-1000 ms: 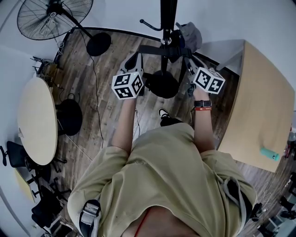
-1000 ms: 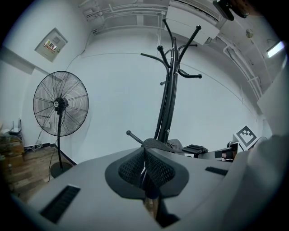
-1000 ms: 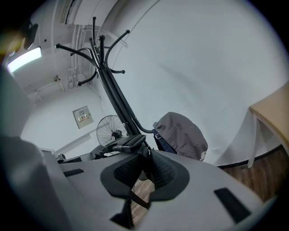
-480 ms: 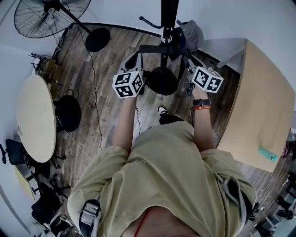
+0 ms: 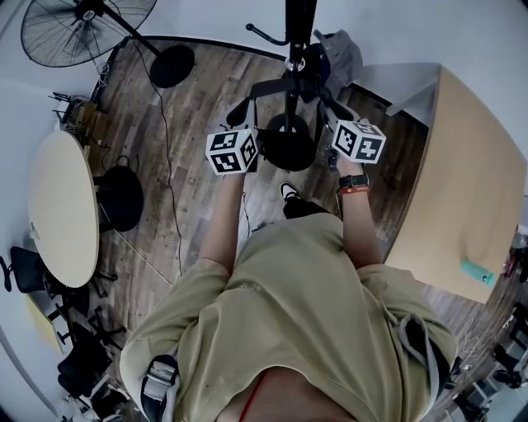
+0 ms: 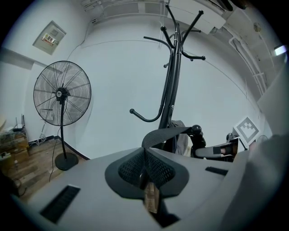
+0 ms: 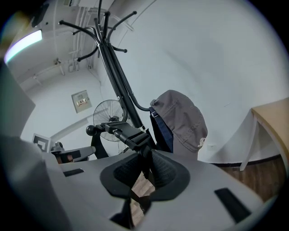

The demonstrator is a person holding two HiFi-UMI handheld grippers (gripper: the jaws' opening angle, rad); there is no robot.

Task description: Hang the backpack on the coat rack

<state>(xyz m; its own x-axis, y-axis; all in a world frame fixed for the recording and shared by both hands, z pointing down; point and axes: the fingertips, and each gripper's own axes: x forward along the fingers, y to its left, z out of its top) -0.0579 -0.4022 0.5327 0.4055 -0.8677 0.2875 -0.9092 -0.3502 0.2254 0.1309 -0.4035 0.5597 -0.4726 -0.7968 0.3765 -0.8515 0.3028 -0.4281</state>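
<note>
A black backpack strap [image 5: 285, 83] stretches between my two grippers, right in front of the black coat rack [image 5: 299, 33]. The strap [image 6: 165, 134] loops over a knobbed hook [image 6: 196, 130] of the rack [image 6: 174, 81]. My left gripper [image 6: 145, 169] is shut on one end of it. My right gripper [image 7: 146, 173] pinches the other end, near a buckle [image 7: 131, 131], and its jaws are opening with the strap still between them. In the head view the left gripper [image 5: 242, 114] and right gripper [image 5: 332, 115] flank the pole. The bag's body is hidden.
A grey cap [image 7: 180, 119] and a blue garment hang on the rack's right side. A standing fan [image 5: 82, 25] is at the back left, with a round table [image 5: 58, 210] and a black stool [image 5: 122, 204] to the left. A wooden desk [image 5: 470, 189] carrying a teal object [image 5: 477, 270] stands to the right.
Both grippers have sunk a little with the strap. The right one has shifted slightly left, toward the pole.
</note>
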